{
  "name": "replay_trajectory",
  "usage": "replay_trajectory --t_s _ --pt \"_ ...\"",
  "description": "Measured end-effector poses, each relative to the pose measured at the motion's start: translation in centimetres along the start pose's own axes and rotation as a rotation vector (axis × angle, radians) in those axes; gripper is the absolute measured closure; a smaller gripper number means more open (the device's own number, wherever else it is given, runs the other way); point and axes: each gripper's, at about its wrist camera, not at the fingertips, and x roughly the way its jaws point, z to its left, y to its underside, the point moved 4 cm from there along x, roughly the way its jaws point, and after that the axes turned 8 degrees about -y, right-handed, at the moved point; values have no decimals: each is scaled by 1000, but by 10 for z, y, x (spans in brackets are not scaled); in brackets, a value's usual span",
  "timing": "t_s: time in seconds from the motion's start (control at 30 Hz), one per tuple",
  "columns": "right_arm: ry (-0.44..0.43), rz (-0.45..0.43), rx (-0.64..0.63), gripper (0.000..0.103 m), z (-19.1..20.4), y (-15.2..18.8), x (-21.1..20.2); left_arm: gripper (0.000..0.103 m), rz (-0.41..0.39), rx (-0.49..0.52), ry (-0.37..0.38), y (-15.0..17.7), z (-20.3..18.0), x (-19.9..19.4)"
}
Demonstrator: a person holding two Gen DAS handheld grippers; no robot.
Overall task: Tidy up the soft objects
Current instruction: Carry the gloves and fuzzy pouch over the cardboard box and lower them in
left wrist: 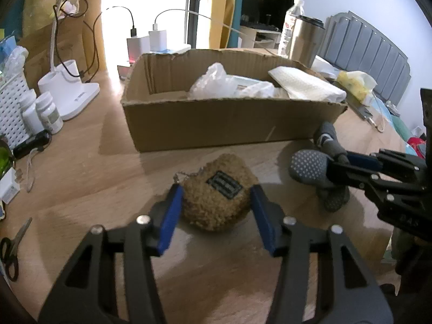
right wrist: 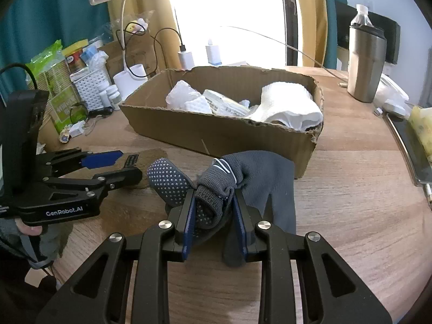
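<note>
A brown fuzzy pouch [left wrist: 216, 202] with a black label and a bead chain lies on the wooden table. My left gripper [left wrist: 216, 202] reaches around it, open. Its blue pads [left wrist: 172, 210] stand close against the pouch's two sides without visibly squeezing it. To the right, my right gripper [right wrist: 213, 210] is shut on a bundle of grey dotted socks [right wrist: 210, 189], which rests on the table in front of the cardboard box [right wrist: 216, 137]. The left wrist view shows the same socks [left wrist: 307, 167] in the right gripper [left wrist: 334, 168]. Part of the pouch [right wrist: 154, 154] shows behind the left gripper [right wrist: 127, 166].
The open box [left wrist: 216, 127] holds white plastic bags and folded tissue. A steel tumbler [right wrist: 364, 64] and water bottle stand at the back right. A lamp base [left wrist: 67, 89], pill bottles [left wrist: 48, 113], white basket and chargers crowd the left. Scissors [left wrist: 13, 245] lie at the near left edge.
</note>
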Motion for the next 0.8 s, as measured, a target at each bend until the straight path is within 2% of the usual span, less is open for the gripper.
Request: replay_trajectory --t_s 0.03,0.1,0.37,0.63,0.8 --pt "-2 0 1 75 -1 0 0 35 13 5 -2 0 -1 2" --pt "-7 1 4 75 -2 0 0 33 29 14 -13 0 -3 7" --pt "-11 -6 7 75 -5 -2 -2 33 26 9 -12 -3 -3 10" --pt "-5 -18 9 75 -6 -4 -8 51 0 21 10 -4 -7 7" --pt "1 -27 -1 75 -2 -6 -13 54 -19 22 33 -6 -9 -1"
